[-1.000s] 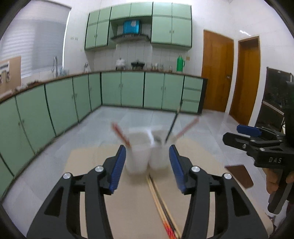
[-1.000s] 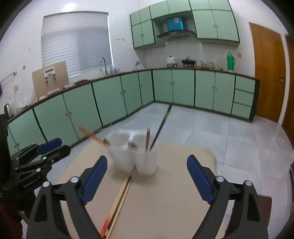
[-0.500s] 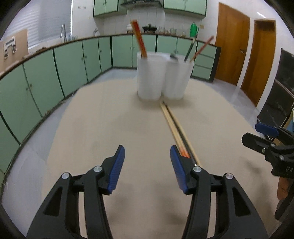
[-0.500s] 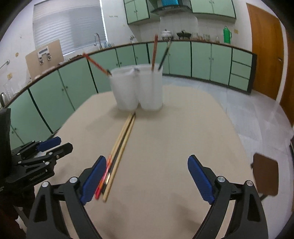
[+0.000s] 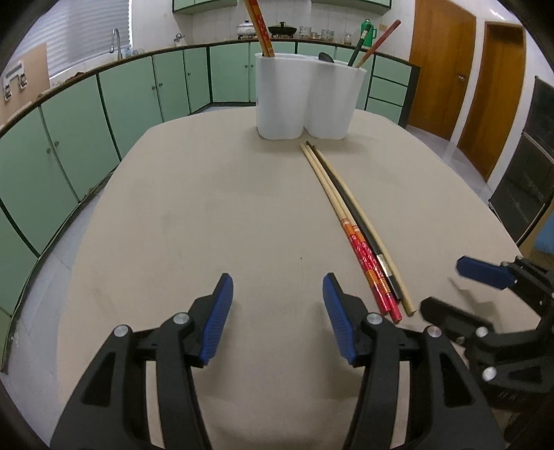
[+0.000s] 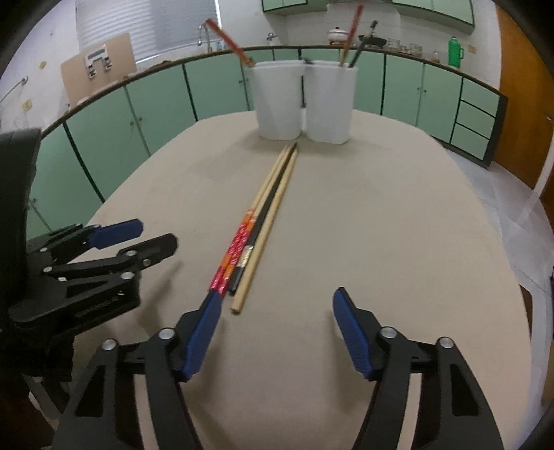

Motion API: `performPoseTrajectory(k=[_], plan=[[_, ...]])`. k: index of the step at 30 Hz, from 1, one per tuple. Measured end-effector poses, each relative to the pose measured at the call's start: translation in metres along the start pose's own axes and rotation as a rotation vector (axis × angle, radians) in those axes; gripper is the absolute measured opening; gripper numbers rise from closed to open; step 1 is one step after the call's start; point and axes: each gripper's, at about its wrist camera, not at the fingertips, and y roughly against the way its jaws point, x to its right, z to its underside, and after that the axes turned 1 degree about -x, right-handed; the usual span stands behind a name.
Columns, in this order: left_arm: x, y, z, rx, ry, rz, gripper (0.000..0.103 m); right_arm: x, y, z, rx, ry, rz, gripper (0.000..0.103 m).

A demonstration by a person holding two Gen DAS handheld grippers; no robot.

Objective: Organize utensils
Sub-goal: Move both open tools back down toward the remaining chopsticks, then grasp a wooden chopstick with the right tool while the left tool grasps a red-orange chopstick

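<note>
Kitchen background is pretty retro: a long run of mint-green cabinets (image 5: 114, 93) with dark trim curves along the wall, matching upper cabinets (image 6: 436, 8) above. There's a sink faucet (image 5: 116, 39) under a window with white blinds (image 6: 145, 26), and a cardboard panel (image 6: 98, 65) leaning nearby. Further along sit a white lidded pot (image 5: 246, 27), a black pan (image 5: 282, 29), some glass jars (image 6: 403, 46) and a green thermos (image 6: 455, 52). Two wooden doors (image 5: 439, 65) on the right wall, plus a dark chair (image 5: 526, 173) near the beige counter (image 5: 207, 214). Light tiled floor (image 6: 509, 194).
</note>
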Motion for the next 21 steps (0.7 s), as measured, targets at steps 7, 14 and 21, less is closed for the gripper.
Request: performPoseTrajectory(k=[7, 14, 21], plan=[[0.006, -0.001, 0.004, -0.002, 0.002, 0.002, 0.053, -0.006, -0.009, 0.004, -0.021, 0.036, 0.062, 0.051], [0.012, 0.0, 0.004, 0.001, -0.005, 0.013, 0.054, 0.005, -0.001, 0.006, -0.006, 0.006, 0.019, 0.049], [0.017, 0.001, 0.005, -0.007, -0.016, 0.042, 0.055, 0.002, -0.008, 0.004, -0.024, 0.025, -0.01, 0.009]])
